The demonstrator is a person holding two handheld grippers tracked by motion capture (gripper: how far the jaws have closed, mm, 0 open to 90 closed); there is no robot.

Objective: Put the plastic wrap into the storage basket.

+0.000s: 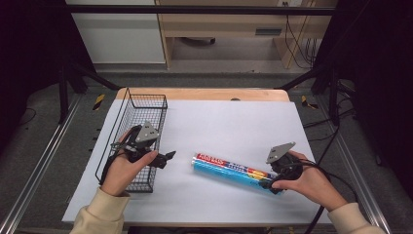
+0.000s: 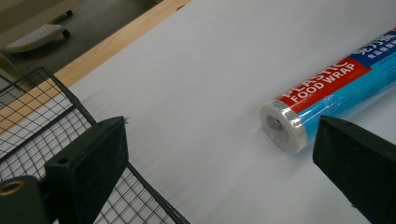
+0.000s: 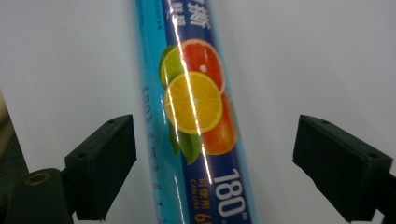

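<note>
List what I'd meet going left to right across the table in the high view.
Wire basket → left gripper, jaws open, at the basket's right side → plastic food wrap roll lying on the white sheet → right gripper, jaws open astride the roll's right end.

Wooden table under a white sheet; wire basket at left, plastic wrap roll lower centre.

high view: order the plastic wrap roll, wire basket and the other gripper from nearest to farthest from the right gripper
1. plastic wrap roll: directly under the right gripper, which straddles its near end.
2. left gripper: across the white sheet, left of the roll.
3. wire basket: far left edge, behind the left gripper.
</note>
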